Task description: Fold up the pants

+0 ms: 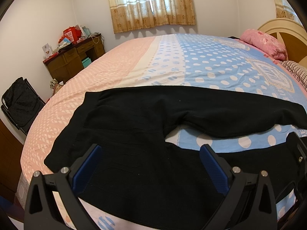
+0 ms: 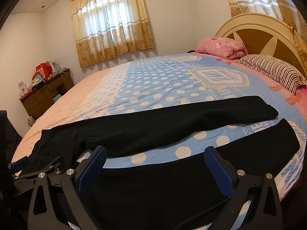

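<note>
Black pants (image 1: 134, 118) lie spread flat on the bed, waistband to the left, two legs running right with a gap of bedsheet between them. My left gripper (image 1: 150, 150) hovers open over the near leg close to the crotch, blue pads wide apart. In the right wrist view the pants (image 2: 163, 122) stretch across the bed, the far leg ending near the striped pillow. My right gripper (image 2: 156, 153) is open above the near leg's upper edge. The left gripper (image 2: 21, 163) shows at that view's left edge, and the right gripper's body shows at the left view's right edge.
The bed (image 1: 119, 65) has a pink and blue polka-dot sheet. A pink quilt (image 2: 220, 48) and striped pillow (image 2: 272, 71) lie by the headboard (image 2: 255, 34). A cluttered wooden desk (image 1: 74, 57) and a black folding chair (image 1: 19, 101) stand left of the bed.
</note>
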The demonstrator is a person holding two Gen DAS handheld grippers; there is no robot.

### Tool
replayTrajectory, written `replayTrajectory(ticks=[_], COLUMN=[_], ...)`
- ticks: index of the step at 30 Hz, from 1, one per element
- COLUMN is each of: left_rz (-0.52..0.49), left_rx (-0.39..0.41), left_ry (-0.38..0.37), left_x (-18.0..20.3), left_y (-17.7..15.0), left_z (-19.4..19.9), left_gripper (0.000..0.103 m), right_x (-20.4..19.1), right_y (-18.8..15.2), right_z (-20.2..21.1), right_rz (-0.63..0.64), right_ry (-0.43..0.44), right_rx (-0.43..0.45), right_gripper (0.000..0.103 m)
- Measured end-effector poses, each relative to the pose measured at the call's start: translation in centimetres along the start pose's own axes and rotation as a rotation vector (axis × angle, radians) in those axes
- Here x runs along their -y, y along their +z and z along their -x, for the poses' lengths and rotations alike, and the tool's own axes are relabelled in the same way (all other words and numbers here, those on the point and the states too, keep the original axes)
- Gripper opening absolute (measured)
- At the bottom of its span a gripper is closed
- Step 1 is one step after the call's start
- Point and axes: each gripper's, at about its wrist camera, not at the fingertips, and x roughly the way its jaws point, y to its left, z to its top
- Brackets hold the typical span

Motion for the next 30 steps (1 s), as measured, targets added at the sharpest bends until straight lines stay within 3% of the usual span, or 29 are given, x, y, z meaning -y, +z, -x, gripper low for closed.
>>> replayTrajectory(ticks=[11, 17, 20, 23, 26, 28, 30], left_rz=[-0.029, 0.047, 0.115, 0.159, 0.210, 0.236, 0.253], left_rx=[-0.067, -0.132, -0.150, -0.178, -0.234, -0.261, -0.287], left_ry=[-0.008, 0.026, 0.003, -0.003, -0.023, -0.033, -0.040], left_x=[-1.0, -5.5, -7.8, -9.4, -10.5, -10.7, -10.7], left_y=[0.2, 2.7, 5.0, 7.1, 8.3, 8.4, 8.4], left_z=[-2.1, -5.2, -7.2, -9.7, -13.0, -14.2, -15.6], left_gripper=[0.103, 0.103, 0.103, 0.103, 0.103, 0.103, 0.103], right_x=[0.6, -1.7, -4.1, -7.1, -9.4, -10.2, -10.2], right_y=[1.0, 5.0, 6.9, 8.0, 8.3, 8.2, 8.4], right_z=[-2.9, -8.2, -11.8, -15.7, -19.8, -22.0, -24.2], right_rz=[0.032, 0.156, 0.245, 0.373, 0.481, 0.505, 0.490], right_ry=[0.044, 0.210, 0.265, 0.267, 0.294, 0.308, 0.341], right_rx=[-0.068, -0.160, -0.190, -0.219, -0.275, -0.320, -0.375], right_gripper=[0.102, 0.102, 0.102, 0.095, 0.079, 0.069, 0.069])
